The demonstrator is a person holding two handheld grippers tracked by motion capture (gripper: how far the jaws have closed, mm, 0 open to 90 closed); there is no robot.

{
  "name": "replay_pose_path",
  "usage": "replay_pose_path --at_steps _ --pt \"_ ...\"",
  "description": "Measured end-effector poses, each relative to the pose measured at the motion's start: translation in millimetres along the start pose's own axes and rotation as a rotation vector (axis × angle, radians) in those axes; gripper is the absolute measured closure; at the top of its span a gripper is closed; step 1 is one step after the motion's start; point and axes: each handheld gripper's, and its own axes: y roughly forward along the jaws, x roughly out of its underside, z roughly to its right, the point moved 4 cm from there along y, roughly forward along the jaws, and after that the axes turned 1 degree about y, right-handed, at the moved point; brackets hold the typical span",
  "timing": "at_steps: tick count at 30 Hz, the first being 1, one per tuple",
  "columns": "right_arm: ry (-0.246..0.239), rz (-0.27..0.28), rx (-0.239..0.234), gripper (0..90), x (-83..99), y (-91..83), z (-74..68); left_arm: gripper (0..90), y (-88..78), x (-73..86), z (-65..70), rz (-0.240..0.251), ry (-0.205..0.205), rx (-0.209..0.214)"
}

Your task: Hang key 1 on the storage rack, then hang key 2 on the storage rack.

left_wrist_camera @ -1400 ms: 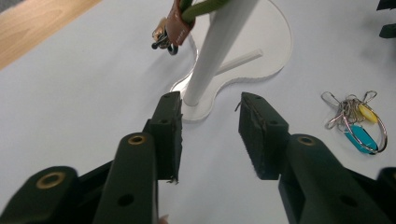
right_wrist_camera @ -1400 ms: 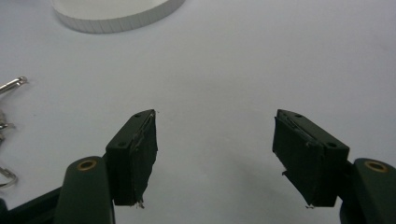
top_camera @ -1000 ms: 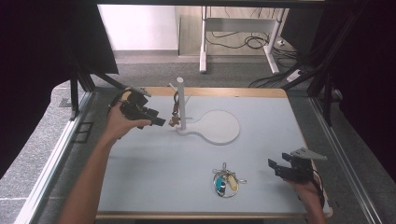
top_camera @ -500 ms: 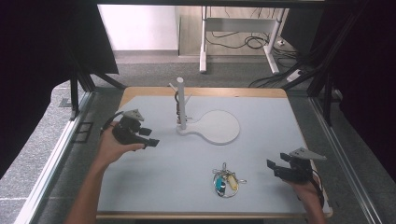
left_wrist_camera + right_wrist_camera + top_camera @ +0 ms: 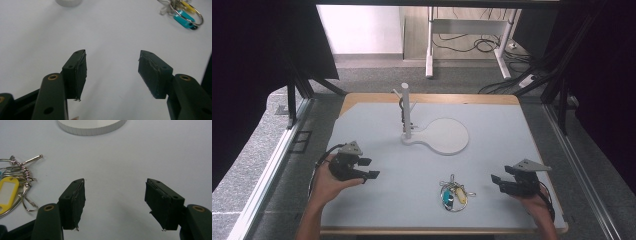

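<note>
Metal keys (image 5: 453, 195) lie on tabletop (image 5: 492, 165) between left gripper (image 5: 368, 168) and right gripper (image 5: 496, 182); both gape empty, the left's jaws having just widened.

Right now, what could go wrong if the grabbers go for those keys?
The bunch of keys is a loose tangle of rings and tags lying flat on the table, so the right gripper, open and nearest, might pinch just one ring and leave the rest dangling. The open left gripper could bump it if both reach in. A swinging bunch might knock the white stand.
</note>
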Motion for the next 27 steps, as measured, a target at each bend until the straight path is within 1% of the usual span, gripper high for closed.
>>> replay_pose_path --at_steps 1,2,3,4,5,6,7,9,10,11,12,13,14,16,17,18,19,20,21,22,23,24,25,26,27 --pt "-0.006 0.000 0.001 33.4 -1.1 0.6 -1.5 40.4 1.2 3.1 1.5 -0.001 -0.003 0.002" --pt "-0.010 0.001 -0.001 33.8 -2.5 1.0 -3.5 40.6 3.4 5.6 2.1 -0.019 0.002 0.003" --pt "-0.010 0.001 -0.001 33.8 -2.5 1.0 -3.5 40.3 3.4 5.6 2.1 -0.019 0.002 0.003" --pt "-0.014 0.008 -0.001 35.3 -3.8 1.4 -5.2 40.3 5.9 7.0 3.5 -0.038 0.012 -0.010" --pt "0.007 0.022 -0.007 37.5 -6.0 2.3 -7.2 40.1 5.9 7.4 4.1 -0.045 0.017 -0.017" --pt "0.014 0.017 -0.011 37.9 -7.1 3.6 -8.0 40.2 5.9 7.4 4.1 -0.045 0.017 -0.017" --pt "0.008 0.004 -0.010 38.1 -8.5 4.8 -9.5 40.1 5.6 7.2 4.6 -0.036 0.020 0.000" --pt "-0.023 -0.023 -0.016 38.5 -13.7 4.2 -14.4 39.9 5.5 8.5 4.7 -0.047 0.029 -0.008" --pt "-0.034 -0.029 -0.022 39.5 -17.5 2.7 -17.0 39.9 6.1 8.9 5.3 -0.041 0.027 -0.005" --pt "-0.043 -0.035 -0.029 40.4 -21.5 0.9 -19.6 39.6 6.1 8.9 5.3 -0.041 0.027 -0.005" --pt "-0.043 -0.035 -0.029 40.4 -21.5 0.9 -19.6 39.6 6.4 9.4 6.4 -0.044 0.029 -0.001" --pt "-0.070 -0.056 -0.034 40.8 -28.6 -1.6 -24.5 39.4 6.9 10.2 8.7 -0.045 0.039 0.021" --pt "-0.081 -0.066 -0.035 41.2 -31.4 -2.6 -26.6 39.4 7.0 10.5 10.1 -0.043 0.036 0.026" --pt "-0.084 -0.072 -0.042 41.8 -33.7 -3.2 -28.8 39.4 7.0 11.1 10.6 -0.044 0.037 0.024" --pt "-0.093 -0.084 -0.054 43.1 -37.0 -4.0 -31.6 39.4 6.7 12.7 11.7 -0.049 0.036 0.015" --pt "-0.092 -0.090 -0.058 43.7 -38.3 -4.0 -32.9 39.5 6.7 13.6 13.1 -0.050 0.031 0.012" --pt "-0.092 -0.097 -0.069 44.3 -39.6 -4.2 -34.1 39.5 6.6 14.4 14.2 -0.051 0.036 0.013" --pt "-0.092 -0.097 -0.069 44.3 -39.6 -4.2 -34.1 39.5 6.6 14.4 14.2 -0.051 0.036 0.013" --pt "-0.088 -0.109 -0.107 45.5 -42.5 -5.0 -38.3 39.5 5.5 15.7 16.5 -0.046 0.039 0.034" --pt "-0.086 -0.117 -0.128 45.6 -43.7 -5.0 -40.8 39.5 5.5 15.7 16.5 -0.046 0.039 0.034" --pt "-0.091 -0.124 -0.143 46.0 -44.5 -4.4 -43.0 39.5 3.1 16.9 15.8 -0.037 0.031 0.048" --pt "-0.095 -0.135 -0.155 46.2 -44.8 -3.4 -45.7 39.5 2.6 18.1 13.2 -0.029 0.012 0.058" --pt "-0.109 -0.146 -0.163 46.4 -44.7 -2.0 -48.2 39.5 2.5 19.8 10.7 -0.025 -0.002 0.062" --pt "-0.120 -0.158 -0.171 47.0 -44.3 -0.3 -50.6 39.6 3.1 21.9 8.7 -0.027 -0.015 0.060" --pt "-0.129 -0.170 -0.178 47.7 -43.8 1.6 -53.3 39.6 3.0 23.7 7.6 -0.040 -0.006 0.041"
